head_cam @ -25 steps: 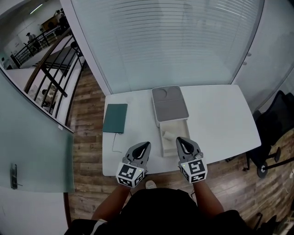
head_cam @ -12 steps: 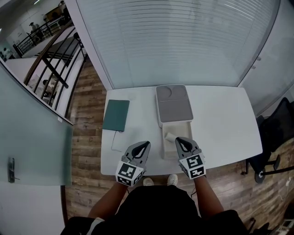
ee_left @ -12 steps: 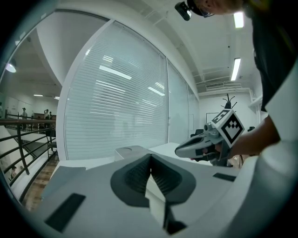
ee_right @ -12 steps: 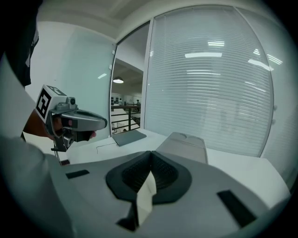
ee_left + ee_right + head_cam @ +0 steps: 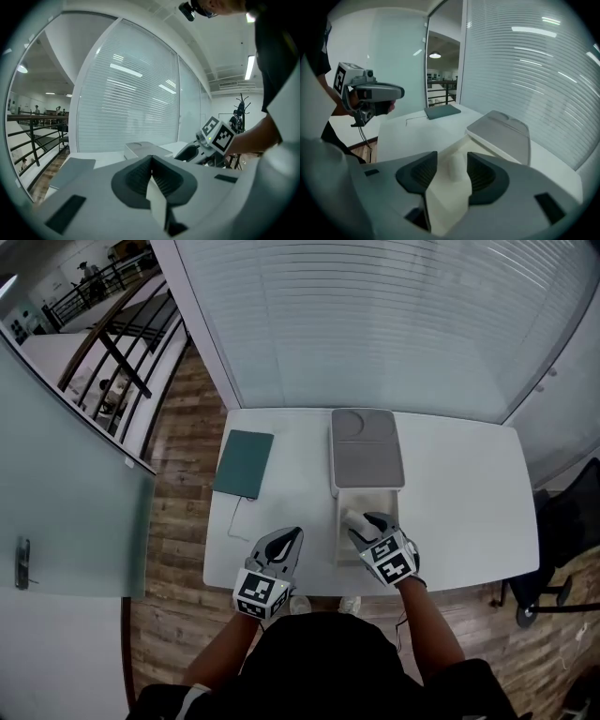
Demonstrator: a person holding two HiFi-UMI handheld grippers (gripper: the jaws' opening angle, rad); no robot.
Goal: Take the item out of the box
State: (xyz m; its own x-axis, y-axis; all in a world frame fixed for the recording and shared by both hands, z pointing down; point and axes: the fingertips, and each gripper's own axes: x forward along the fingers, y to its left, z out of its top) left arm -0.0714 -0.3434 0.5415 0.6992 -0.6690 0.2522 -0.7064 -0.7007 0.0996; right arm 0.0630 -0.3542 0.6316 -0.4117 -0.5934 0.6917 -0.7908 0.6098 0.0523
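Note:
A pale box (image 5: 339, 535) stands open on the white table (image 5: 459, 493), its grey lid (image 5: 367, 457) slid to the far side. A small white cylinder, the item (image 5: 351, 517), lies in the open part. My right gripper (image 5: 362, 521) reaches into the box over the item. Its jaws are opening, and the item (image 5: 456, 166) shows between the fingers, which do not press on it. My left gripper (image 5: 293, 538) hovers shut and empty over the table's near edge, left of the box.
A dark green notebook (image 5: 243, 463) lies at the table's left, with a thin cable (image 5: 232, 521) running from it toward the front. A glass wall with blinds runs behind the table. A black office chair (image 5: 562, 521) stands at the right.
My right gripper has moved forward and left, over the open box and onto the item, and its jaws have parted. The left gripper has stayed about where it was.

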